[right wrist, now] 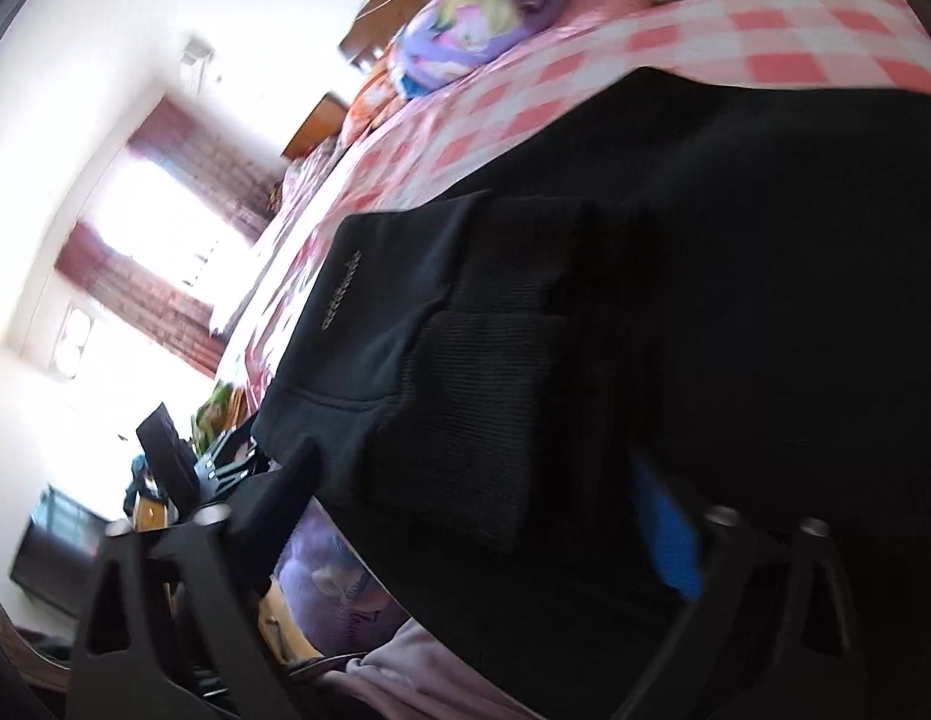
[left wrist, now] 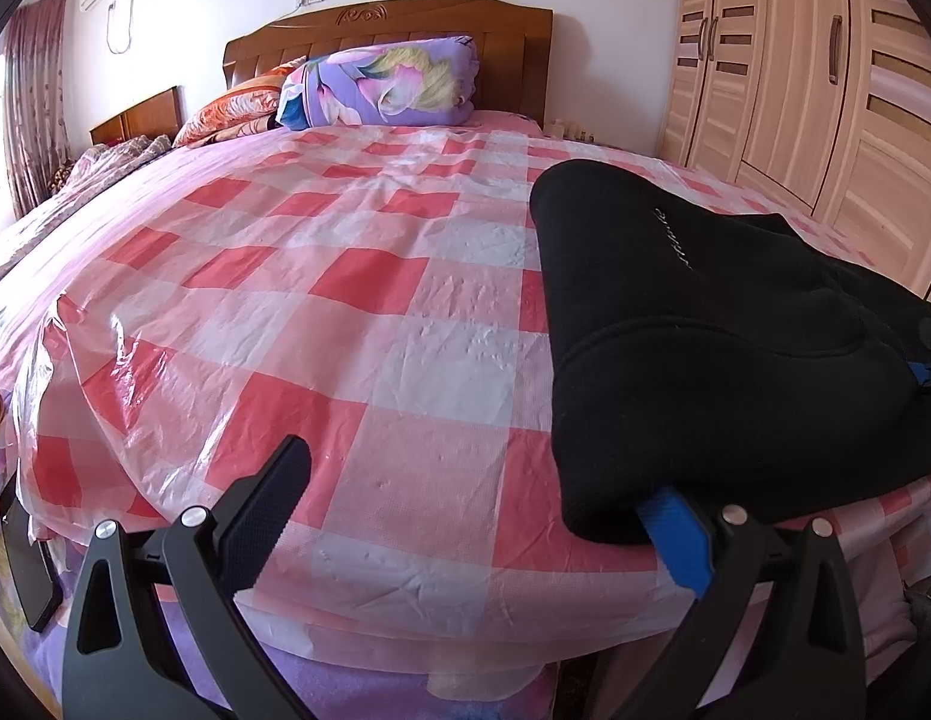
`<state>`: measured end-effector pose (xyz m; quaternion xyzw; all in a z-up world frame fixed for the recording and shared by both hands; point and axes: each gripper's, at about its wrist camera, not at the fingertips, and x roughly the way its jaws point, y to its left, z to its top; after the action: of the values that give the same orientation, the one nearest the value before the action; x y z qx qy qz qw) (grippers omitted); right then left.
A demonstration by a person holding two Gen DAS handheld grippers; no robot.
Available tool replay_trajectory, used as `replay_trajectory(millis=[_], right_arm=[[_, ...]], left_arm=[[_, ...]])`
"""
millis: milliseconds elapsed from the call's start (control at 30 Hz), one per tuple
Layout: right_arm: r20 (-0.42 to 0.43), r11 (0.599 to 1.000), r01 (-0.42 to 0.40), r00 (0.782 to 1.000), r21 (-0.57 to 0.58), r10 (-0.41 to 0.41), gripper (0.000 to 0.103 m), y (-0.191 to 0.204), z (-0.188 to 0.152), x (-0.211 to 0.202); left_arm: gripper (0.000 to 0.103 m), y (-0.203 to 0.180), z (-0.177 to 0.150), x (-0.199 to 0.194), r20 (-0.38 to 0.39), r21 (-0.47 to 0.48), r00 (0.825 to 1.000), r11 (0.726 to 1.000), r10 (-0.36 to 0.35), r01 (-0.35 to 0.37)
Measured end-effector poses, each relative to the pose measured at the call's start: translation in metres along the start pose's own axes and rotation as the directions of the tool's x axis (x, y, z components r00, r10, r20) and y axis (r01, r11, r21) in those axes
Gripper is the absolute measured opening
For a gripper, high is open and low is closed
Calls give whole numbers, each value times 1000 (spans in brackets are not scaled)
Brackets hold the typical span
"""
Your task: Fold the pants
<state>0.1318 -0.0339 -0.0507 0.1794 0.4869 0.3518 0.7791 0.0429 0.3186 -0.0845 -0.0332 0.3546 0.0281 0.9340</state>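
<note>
**Folded pants at the near right bed corner, both tongs spread**

Nearest the left wrist camera, the left tongs (left wrist: 465, 516) stand spread wide over the near edge of the bed (left wrist: 369, 312), pinching nothing; the blue pad (left wrist: 675, 540) on their right finger meets the near hem of the pants (left wrist: 705, 324), the black pad (left wrist: 267, 510) well clear to the left. The pants lie as a black folded stack at the near right of the checked cover, long axis running from the near edge toward the far right, lettered panel on top. In the blurred right wrist view, the right tongs (right wrist: 471, 516) are also spread, with the pants (right wrist: 525, 360) bulging between and over the fingers; no pad is seen pressing the cloth. The stack lies directly ahead of the right tongs and rightward of the left, so the right hand appears the nearer for any further fold, probably across the long axis.
</note>
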Motion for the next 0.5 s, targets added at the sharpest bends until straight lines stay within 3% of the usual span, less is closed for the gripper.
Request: replay_trajectory(millis=[67, 167, 233, 433, 500], right_arm=[[21, 1000, 19, 1000, 18, -19, 32, 1, 0, 7], [94, 1000, 16, 995, 22, -18, 20, -3, -6, -2], [153, 998, 52, 987, -25, -48, 14, 7, -13, -19], [286, 986, 150, 950, -76, -123, 13, 19, -26, -64], [289, 983, 171, 946, -66, -145, 13, 15, -27, -64]], left_arm=[[102, 0, 1, 0, -4, -2, 1000, 1000, 4, -4], [102, -1, 2, -2, -6, 20, 1000, 1000, 14, -14], [102, -4, 2, -3, -5, 39, 1000, 999, 27, -27], [102, -19, 4, -8, 2, 95, 999, 995, 42, -42], [102, -29, 4, -9, 13, 144, 998, 988, 60, -61]])
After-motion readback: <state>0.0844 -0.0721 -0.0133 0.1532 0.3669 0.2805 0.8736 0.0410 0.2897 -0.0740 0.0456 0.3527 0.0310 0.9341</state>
